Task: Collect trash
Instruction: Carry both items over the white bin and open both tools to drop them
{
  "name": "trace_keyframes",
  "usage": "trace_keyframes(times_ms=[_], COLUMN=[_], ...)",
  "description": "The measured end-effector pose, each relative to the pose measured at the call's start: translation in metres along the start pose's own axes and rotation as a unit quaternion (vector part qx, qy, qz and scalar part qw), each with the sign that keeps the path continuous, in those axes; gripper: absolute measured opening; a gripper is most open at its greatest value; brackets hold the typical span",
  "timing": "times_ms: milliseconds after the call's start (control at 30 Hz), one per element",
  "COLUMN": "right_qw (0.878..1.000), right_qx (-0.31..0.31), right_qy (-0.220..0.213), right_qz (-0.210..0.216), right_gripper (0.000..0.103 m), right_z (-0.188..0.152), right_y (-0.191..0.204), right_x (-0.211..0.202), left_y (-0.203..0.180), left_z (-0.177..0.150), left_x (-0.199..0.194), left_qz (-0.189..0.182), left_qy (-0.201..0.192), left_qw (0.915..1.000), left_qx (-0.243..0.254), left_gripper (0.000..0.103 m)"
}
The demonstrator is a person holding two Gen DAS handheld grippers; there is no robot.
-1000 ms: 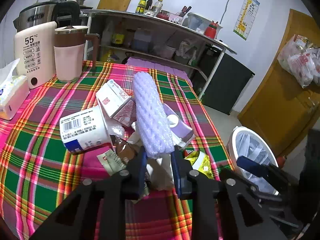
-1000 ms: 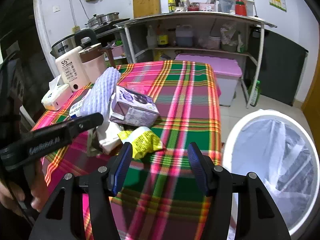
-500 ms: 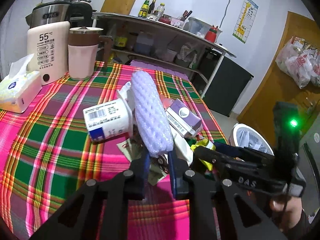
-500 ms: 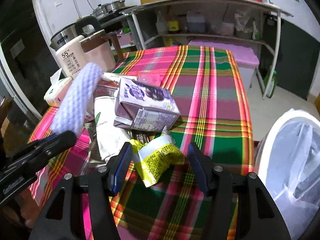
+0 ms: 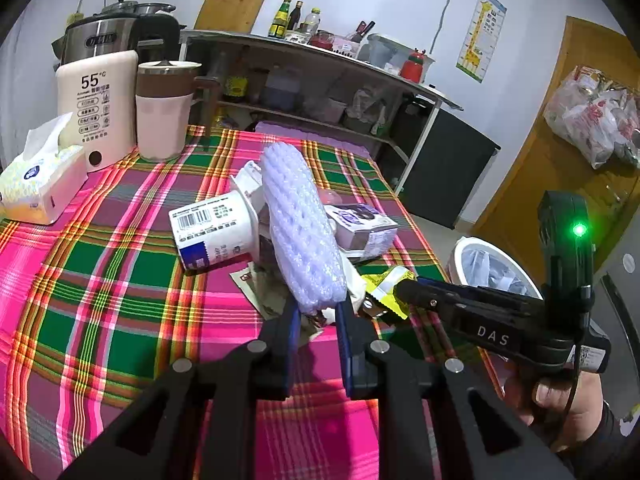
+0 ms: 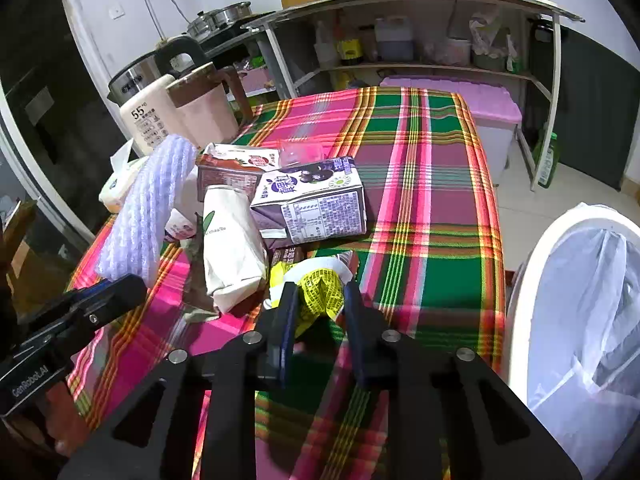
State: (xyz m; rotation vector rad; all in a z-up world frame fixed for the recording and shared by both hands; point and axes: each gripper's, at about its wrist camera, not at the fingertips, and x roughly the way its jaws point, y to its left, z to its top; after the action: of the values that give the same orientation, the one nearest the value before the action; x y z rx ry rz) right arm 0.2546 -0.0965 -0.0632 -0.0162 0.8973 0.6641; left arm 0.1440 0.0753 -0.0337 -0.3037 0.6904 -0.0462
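**Both claws now loaded; right claw has just pinched the yellow wrapper**

Left wrist view. The left claw (image 5: 316, 314) is pinching the near end of the purple foam sleeve (image 5: 298, 228), which rises up and away from the fingertips. A second ago its jaws were a little wider on the same sleeve; they have since tightened and held. The rest of the trash lies just beyond the claw on the plaid bench (image 5: 100, 304): a white cup (image 5: 214, 230) on its side to the left of the sleeve, a purple carton (image 5: 362, 226) to the right. The right claw (image 5: 378, 300) reaches in from the right, its tips on the yellow wrapper (image 5: 386, 280), just beside the left claw's fingertips. The bin (image 5: 460, 252) stands beyond it, off the bench edge.

Right wrist view. The right claw (image 6: 318, 300) stood fully spread over the yellow wrapper (image 6: 320, 286) half a second ago; its jaws have just been closing, and the wrapper is now pinched between the pads. A white pouch (image 6: 232, 248) lies just left of the claw, the purple carton (image 6: 316, 204) ahead of it. The bin (image 6: 528, 280), lined with a clear bag, stands to the claw's right, well apart.

Finding: both grasps appear made. The likely next step is to lift and carry to the bin. Several pieces remain, so collection is at an early stage.
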Motion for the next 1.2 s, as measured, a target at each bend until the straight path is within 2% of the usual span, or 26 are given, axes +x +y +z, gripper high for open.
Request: trace_keyframes(times_ms=[333,633,867,1200], right_qw=[1.0,0.996,0.99,0.981], right_qx=[0.013,0.055,0.095,0.143], right_qy=[-0.025,-0.061,-0.075,-0.068], right_qz=[0.011,-0.021,-0.068,-0.113], right_gripper=[0.021,0.021,0.021,0.021], right_z=[-0.01,-0.028,-0.048,-0.074], right_y=[-0.006,-0.041,-0.082,-0.133], right_x=[-0.029,-0.08,-0.115,-0.136], left_y=[-0.021,-0.063,-0.116,-0.176], left_z=[-0.003,-0.003,-0.007,-0.02], left_x=[-0.01,-0.003,0.015,0.045], left_qz=[-0.008,-0.045,-0.092,-0.141], left_qy=[-0.003,0.009,0.031,0.077], left_qw=[0.9998,0.9973,0.9896,0.9741], left_qx=[0.018,0.057,0.106,0.159], left_gripper=[0.018,0.018,0.018,0.018])
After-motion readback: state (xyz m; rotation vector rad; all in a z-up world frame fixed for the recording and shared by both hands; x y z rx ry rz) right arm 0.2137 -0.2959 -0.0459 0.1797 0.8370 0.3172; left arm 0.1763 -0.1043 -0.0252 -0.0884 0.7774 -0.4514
